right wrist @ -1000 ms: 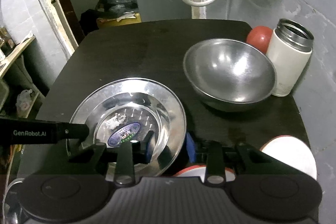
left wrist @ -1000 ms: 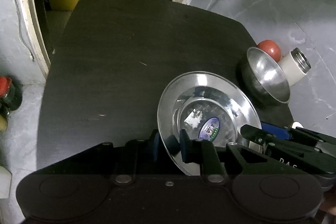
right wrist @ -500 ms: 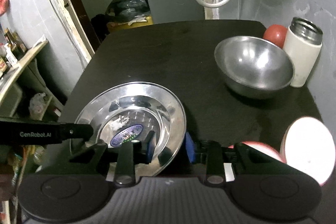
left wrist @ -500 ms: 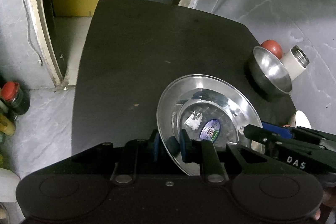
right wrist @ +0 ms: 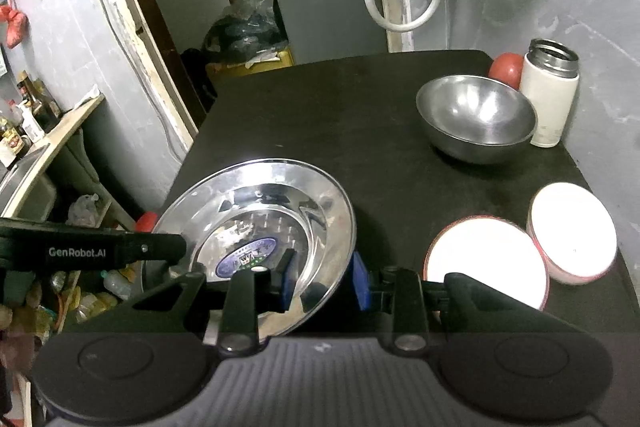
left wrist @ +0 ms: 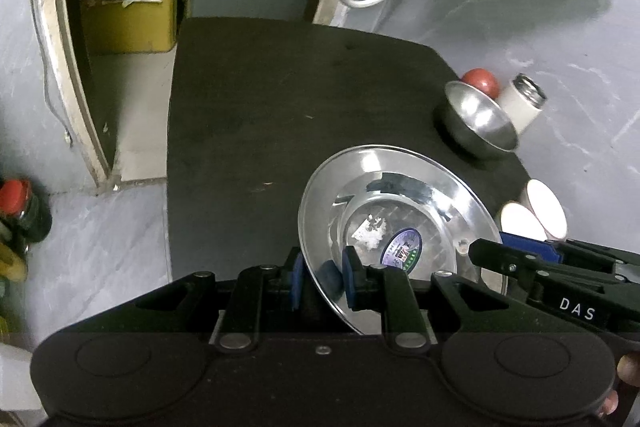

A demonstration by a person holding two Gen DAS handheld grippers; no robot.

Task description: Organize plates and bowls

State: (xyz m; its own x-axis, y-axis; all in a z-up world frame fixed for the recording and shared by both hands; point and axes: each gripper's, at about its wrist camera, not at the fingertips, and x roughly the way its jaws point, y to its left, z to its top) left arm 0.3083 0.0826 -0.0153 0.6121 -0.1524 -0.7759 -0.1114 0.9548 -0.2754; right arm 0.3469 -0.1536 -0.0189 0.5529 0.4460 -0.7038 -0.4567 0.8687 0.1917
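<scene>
Two grippers clamp one steel plate point(left wrist: 400, 211): left gripper point(left wrist: 322, 281) pinches its lower-left rim, right gripper point(right wrist: 320, 277) its lower-right. Over the last second the plate has risen well clear of the table point(left wrist: 280, 99). Right of frame, steel bowl point(right wrist: 476, 119) and two white bowls point(right wrist: 486, 259) wait; the carry is judged under way.

— What is my plate point(left wrist: 400, 195) made of?
— Polished steel, mirror-bright, with a glossy printed sticker point(right wrist: 246, 258) in its well.
— And the bowl point(right wrist: 476, 121)?
— Brushed metal, duller, softly reflective.
— The table point(right wrist: 340, 115)?
— Matt dark wood grain, slightly scuffed.
— My fingers point(left wrist: 352, 277)?
— Matt black plastic with blue rubbery pads.
— The flask point(right wrist: 550, 99)?
— Smooth white body, steel neck.
</scene>
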